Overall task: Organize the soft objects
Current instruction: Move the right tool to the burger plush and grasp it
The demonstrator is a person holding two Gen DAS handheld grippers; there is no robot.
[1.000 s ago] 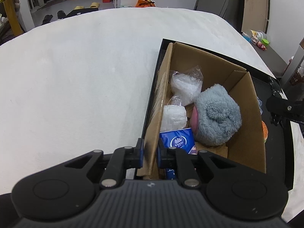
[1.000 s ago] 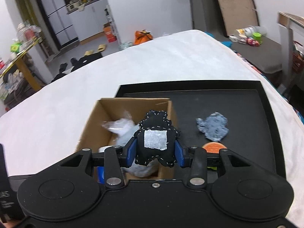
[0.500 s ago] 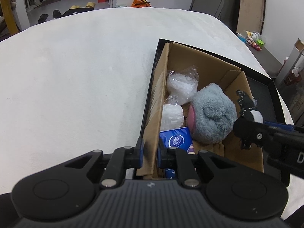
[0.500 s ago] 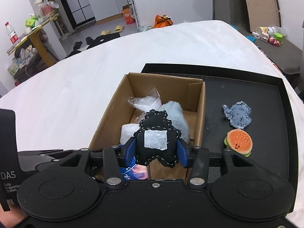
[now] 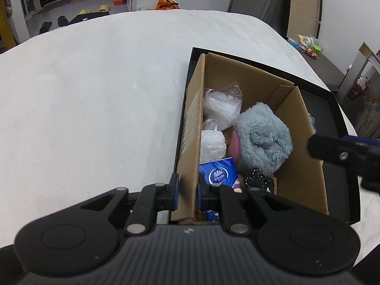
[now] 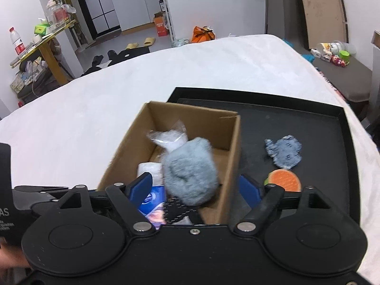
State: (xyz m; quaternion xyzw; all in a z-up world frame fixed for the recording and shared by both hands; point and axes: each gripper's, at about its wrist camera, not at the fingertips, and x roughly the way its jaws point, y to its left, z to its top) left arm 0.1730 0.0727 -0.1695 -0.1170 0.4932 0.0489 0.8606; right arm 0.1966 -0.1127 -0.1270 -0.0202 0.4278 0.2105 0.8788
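A cardboard box (image 5: pixel 301 128) (image 6: pixel 234 147) stands on a black tray (image 6: pixel 332 128). Inside lie a fluffy grey plush (image 5: pixel 261 137) (image 6: pixel 190 168), clear plastic bags (image 5: pixel 223 105), a blue tissue pack (image 5: pixel 218 174) and a black stitched fabric toy (image 5: pixel 257 181) (image 6: pixel 177 210) near the box's front end. My left gripper (image 5: pixel 187 188) is shut on the box's left wall. My right gripper (image 6: pixel 197 187) is open and empty above the box's near end. A grey fabric toy (image 6: pixel 283 150) and an orange burger toy (image 6: pixel 283 180) lie on the tray beside the box.
The tray sits on a white cloth-covered surface (image 5: pixel 95 95). The tray's raised rim (image 5: pixel 342 118) runs along the right. Room clutter, a yellow table (image 6: pixel 47 45) and leaning boards (image 6: pixel 320 9) stand beyond the surface.
My right gripper has opened and the black stitched toy has dropped into the box near the tissue pack. The left gripper keeps its hold on the box wall.
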